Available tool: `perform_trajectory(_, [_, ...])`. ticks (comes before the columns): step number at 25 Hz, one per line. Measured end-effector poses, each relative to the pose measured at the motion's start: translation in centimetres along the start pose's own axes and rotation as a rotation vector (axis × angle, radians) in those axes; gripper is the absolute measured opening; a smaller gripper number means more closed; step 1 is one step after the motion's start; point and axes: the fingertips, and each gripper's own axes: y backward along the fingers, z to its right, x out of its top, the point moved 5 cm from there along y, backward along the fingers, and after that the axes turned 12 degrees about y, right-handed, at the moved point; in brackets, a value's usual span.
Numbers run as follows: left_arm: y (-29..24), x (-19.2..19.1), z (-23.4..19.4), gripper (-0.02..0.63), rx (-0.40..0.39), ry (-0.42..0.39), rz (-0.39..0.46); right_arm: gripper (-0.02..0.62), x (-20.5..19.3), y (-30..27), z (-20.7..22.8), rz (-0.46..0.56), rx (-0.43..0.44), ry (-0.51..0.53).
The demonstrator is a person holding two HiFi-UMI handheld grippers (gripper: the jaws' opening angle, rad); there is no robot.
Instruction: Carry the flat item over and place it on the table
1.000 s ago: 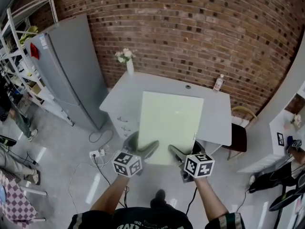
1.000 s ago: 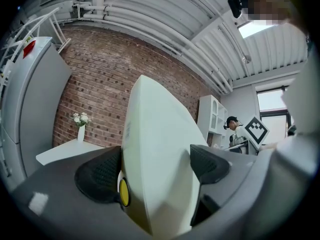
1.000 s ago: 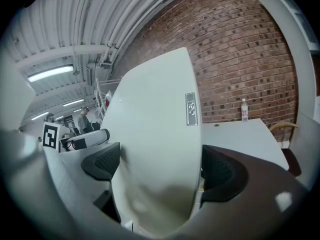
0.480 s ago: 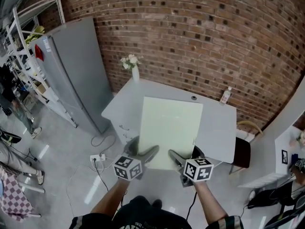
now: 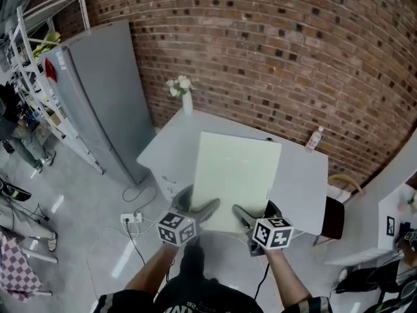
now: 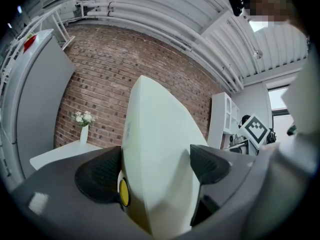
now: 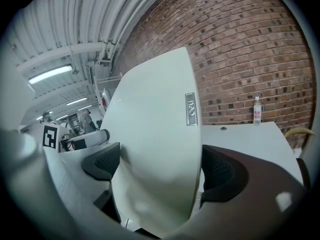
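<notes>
While tools (image 6: 156, 166) (image 7: 160, 170) clamp panel (image 5: 238, 175), vase (image 5: 187, 104) holds flowers (image 5: 179, 84).

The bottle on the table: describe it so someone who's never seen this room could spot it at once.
Against the brick wall stands a white table, partly hidden by a pale flat board. The clear, red-labelled bottle stands at the table's far right corner. Its only upright neighbour, a white vase of flowers, is at the far left corner.

Hidden parts
The pale panel (image 5: 234, 175) covers the middle of the table (image 5: 300, 175); the label of the bottle (image 5: 315, 138) is too small to read.
</notes>
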Motion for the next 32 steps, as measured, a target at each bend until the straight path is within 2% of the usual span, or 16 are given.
perform_trajectory(3, [-1.7,0.3,-1.7,0.431,-0.007,0.019,-0.006,0.502,0.5,-1.7,0.9,0.018,-0.024,0.007])
perform_trajectory(10, [-7.4,2.8,-5.8,0.431,-0.050,0.008,-0.026,0.502,3.0,-6.9,3.9,0.026,-0.068,-0.014])
perform_trajectory(20, [-16.7,6.2,-12.8,0.431,-0.123,0.019,-0.103,0.502,6.5,-15.4,8.5,0.008,-0.155,-0.080])
perform_trajectory(32, [-25.0,10.8,-20.8,0.430,-0.198,0.055,-0.158,0.502,11.3,-24.4,11.5,0.005,-0.256,-0.109])
